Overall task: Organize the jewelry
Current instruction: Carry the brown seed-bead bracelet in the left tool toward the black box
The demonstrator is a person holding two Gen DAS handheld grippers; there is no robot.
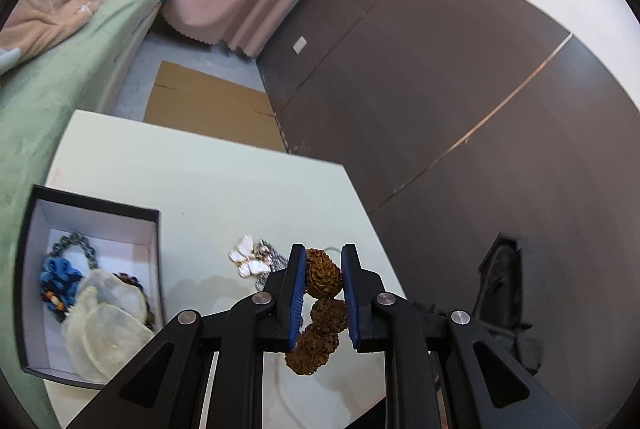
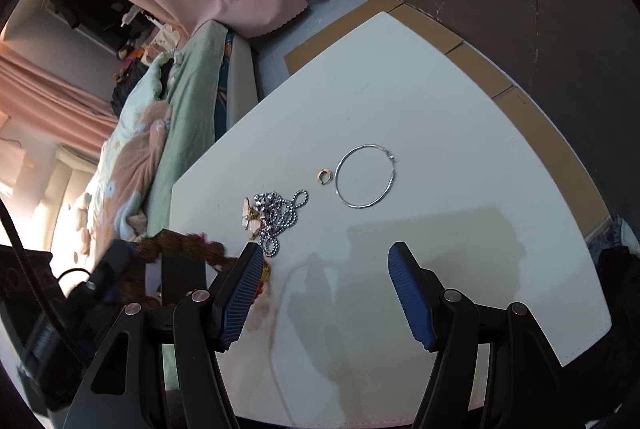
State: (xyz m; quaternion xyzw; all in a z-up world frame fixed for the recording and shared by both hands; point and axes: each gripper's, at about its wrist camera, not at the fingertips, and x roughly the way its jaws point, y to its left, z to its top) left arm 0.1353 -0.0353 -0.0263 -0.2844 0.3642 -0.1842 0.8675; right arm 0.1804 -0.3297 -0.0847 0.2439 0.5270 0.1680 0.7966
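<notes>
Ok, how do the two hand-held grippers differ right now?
The left hand-held gripper is shut on the brown bead bracelet, lifted off the table; the right hand-held gripper is open and holds nothing. Left points toward the box, right toward the silver hoop. Both have blue pads.

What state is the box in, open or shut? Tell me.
Open. The box has no lid on it, so its white inside shows, with beads and pale shells lying in it.

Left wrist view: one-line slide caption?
Left hand-held gripper clamps a brown seed-bead bracelet above the white table, beside the open jewelry box.
</notes>
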